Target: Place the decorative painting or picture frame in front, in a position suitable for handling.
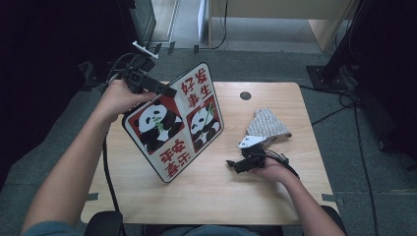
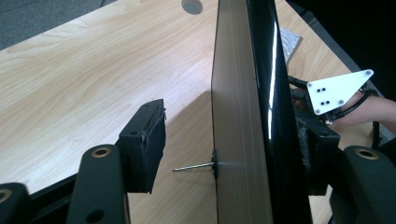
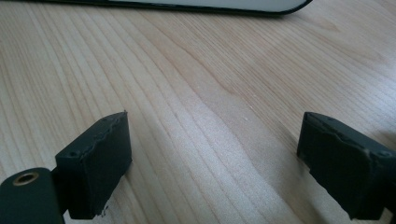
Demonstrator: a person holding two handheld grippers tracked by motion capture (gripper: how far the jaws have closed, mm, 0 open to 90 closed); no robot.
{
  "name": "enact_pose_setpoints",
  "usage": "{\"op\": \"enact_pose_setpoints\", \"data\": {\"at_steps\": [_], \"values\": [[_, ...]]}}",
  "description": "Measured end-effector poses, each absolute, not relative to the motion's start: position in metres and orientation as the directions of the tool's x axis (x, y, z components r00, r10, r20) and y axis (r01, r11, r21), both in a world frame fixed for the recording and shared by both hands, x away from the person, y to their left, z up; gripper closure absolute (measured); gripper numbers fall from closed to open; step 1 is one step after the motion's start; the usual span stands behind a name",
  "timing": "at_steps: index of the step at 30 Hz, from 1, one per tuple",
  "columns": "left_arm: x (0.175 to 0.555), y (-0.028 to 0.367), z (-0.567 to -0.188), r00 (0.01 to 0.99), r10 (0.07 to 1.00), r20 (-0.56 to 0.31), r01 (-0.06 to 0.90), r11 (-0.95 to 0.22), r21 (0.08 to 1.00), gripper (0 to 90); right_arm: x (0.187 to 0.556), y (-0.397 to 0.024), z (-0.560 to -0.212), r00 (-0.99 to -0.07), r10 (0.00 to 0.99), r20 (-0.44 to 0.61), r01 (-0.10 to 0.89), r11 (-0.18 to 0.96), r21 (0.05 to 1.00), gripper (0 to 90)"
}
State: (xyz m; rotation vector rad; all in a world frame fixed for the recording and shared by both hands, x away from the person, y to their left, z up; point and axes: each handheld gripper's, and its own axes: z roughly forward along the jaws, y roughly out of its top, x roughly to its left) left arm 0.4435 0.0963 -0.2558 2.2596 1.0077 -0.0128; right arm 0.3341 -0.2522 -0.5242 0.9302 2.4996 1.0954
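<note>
Nearest, the right gripper rests low on the pale wooden table, jaws wide apart and empty, bare wood ahead. Farther left, the left gripper straddles the top edge of the black-rimmed panda picture board with red lettering, standing tilted on its lower edge; one pad stands off its brown back, so no clamp. A grey knitted cloth lies far right.

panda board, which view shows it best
The high view: the panda board shows its whole face, two pandas and red characters, tilted up on the table at the left gripper. The left gripper view gives its edge between open jaws; the right gripper view, a bottom rim.
</note>
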Motion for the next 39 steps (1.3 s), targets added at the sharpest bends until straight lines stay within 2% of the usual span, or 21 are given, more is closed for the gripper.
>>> {"op": "enact_pose_setpoints", "data": {"at_steps": [5, 9, 17, 18, 19, 20, 32, 39], "values": [[0.444, 0.097, -0.255, 0.689, 0.666, -0.284, 0.69, -0.486, 0.537, 35.0, 0.334, -0.252, -0.524, -0.762, 0.647, 0.02, 0.453, 0.511, 0.73, 9.8], [0.443, 0.096, -0.255, 0.695, 0.667, -0.269, 0.68, -0.488, 0.547, 35.3, 0.334, -0.252, -0.524, -0.762, 0.647, 0.02, 0.453, 0.512, 0.73, 9.8], [0.444, 0.096, -0.255, 0.684, 0.687, -0.246, 0.688, -0.494, 0.532, 26.5, 0.334, -0.252, -0.524, -0.762, 0.647, 0.02, 0.453, 0.511, 0.731, 9.8], [0.444, 0.096, -0.256, 0.692, 0.67, -0.27, 0.686, -0.493, 0.535, 24.8, 0.334, -0.252, -0.524, -0.762, 0.647, 0.02, 0.454, 0.511, 0.73, 9.8], [0.444, 0.096, -0.257, 0.712, 0.64, -0.289, 0.674, -0.507, 0.537, 9.4, 0.334, -0.252, -0.524, -0.762, 0.647, 0.02, 0.453, 0.511, 0.731, 9.8], [0.442, 0.097, -0.256, 0.726, 0.632, -0.272, 0.656, -0.516, 0.551, 0.0, 0.334, -0.252, -0.524, -0.762, 0.647, 0.02, 0.453, 0.51, 0.731, 9.8], [0.427, 0.114, -0.251, 0.707, 0.679, -0.199, 0.639, -0.491, 0.593, 0.0, 0.334, -0.252, -0.524, -0.762, 0.647, 0.02, 0.453, 0.511, 0.731, 9.8], [0.419, 0.125, -0.252, 0.711, 0.67, -0.211, 0.634, -0.483, 0.604, 0.4, 0.334, -0.252, -0.524, -0.762, 0.647, 0.02, 0.453, 0.511, 0.73, 9.8]]}}
